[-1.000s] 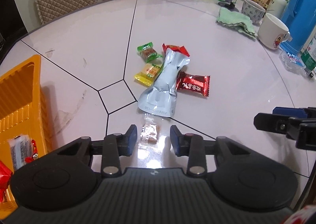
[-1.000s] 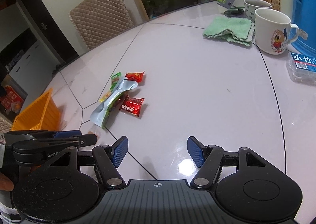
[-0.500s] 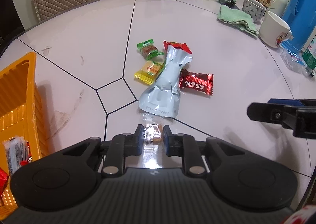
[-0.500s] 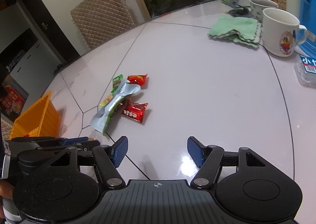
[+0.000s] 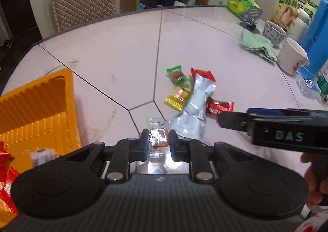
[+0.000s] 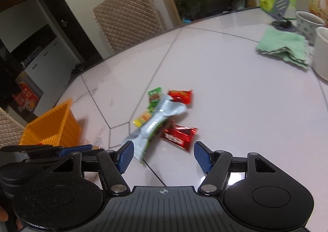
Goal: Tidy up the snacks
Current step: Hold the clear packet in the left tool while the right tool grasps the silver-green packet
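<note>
Left gripper (image 5: pixel 157 143): jaws closed on clear-wrapped candy (image 5: pixel 156 136). Right gripper (image 6: pixel 164 155): jaws wide, empty, near silver pouch (image 6: pixel 156 122). Orange tray (image 5: pixel 39 113): far left.

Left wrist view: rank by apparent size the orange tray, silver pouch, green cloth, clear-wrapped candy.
1. orange tray, largest, though cut off by the frame edge and near the camera.
2. silver pouch.
3. green cloth, looks a bit smaller than the pouch, but it lies farther away, so unsure.
4. clear-wrapped candy, smallest, between the left gripper fingers.
</note>
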Motion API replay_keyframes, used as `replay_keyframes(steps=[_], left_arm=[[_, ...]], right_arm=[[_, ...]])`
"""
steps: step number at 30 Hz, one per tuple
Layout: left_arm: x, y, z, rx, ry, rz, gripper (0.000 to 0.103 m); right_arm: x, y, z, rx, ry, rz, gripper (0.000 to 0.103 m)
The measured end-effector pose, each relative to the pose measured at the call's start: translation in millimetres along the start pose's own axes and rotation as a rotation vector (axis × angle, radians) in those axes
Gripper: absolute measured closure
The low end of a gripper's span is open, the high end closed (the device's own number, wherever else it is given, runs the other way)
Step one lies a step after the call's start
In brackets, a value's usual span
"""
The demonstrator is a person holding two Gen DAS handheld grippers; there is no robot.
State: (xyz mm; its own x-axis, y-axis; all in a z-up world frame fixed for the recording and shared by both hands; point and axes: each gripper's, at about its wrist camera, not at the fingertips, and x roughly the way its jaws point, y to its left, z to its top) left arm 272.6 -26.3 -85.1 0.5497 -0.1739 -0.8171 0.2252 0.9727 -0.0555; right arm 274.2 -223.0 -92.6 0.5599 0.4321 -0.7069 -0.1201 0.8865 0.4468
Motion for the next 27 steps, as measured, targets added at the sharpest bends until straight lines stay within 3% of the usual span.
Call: replay_keyframes(steps=[4, 24, 27], left_arm=[[2, 6, 4, -0.008, -0.003, 0.008, 0.085], [16, 28, 10, -0.048, 0.01, 0.001, 0.085], [17, 27, 11, -0.05, 0.012, 0.002, 0.085]], right_arm=[[18, 9, 9, 0.028, 0.01, 0.034, 0.053], [69, 13, 27, 0.16, 0.093, -0.057, 0.064], [69, 15, 28, 0.123, 0.087, -0.062, 0.067]])
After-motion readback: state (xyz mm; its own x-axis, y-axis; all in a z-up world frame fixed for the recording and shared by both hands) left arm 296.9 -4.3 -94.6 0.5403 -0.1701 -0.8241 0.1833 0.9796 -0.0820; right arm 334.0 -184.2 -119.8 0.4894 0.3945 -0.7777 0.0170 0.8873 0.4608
